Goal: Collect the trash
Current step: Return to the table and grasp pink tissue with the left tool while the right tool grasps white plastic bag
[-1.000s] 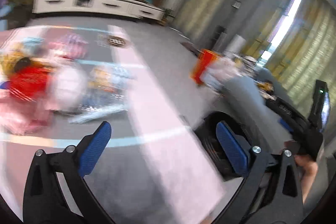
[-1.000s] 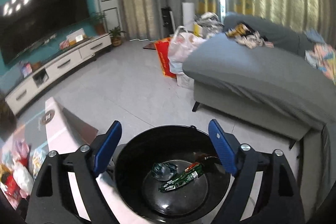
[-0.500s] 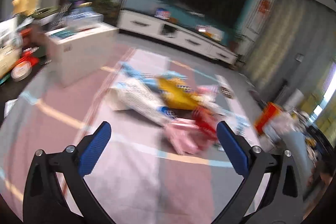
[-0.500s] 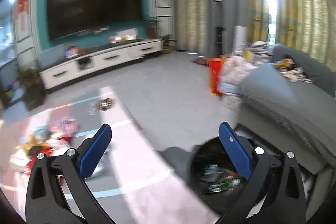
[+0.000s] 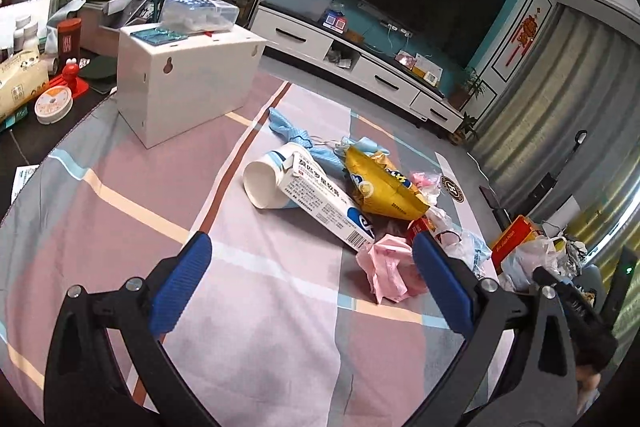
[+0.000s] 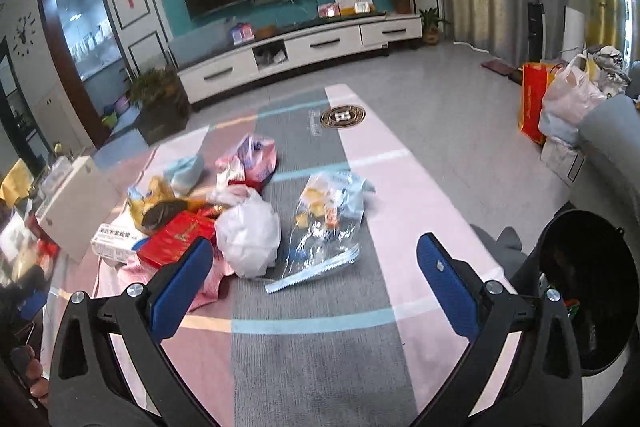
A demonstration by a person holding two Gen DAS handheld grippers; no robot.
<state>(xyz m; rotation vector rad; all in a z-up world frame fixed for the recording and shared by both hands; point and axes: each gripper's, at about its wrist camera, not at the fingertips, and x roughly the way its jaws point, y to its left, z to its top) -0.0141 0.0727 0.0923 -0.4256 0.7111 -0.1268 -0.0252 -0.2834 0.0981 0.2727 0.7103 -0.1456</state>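
Trash bin (image 6: 588, 307) in right view only

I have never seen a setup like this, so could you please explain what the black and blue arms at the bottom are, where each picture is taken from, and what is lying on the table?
There is no robot here: a person holds a hand-operated two-finger gripper in each hand, and a fisheye camera on each looks forward along its blue-padded fingers. One picture is from the left gripper, the other from the right gripper. Both stand open and hold nothing.

Below them is a table under a striped cloth with a heap of rubbish: a white paper cup on its side, a long white carton, a yellow snack bag, crumpled pink paper, a white plastic bag and a clear wrapper. The black bin stands at the right edge.
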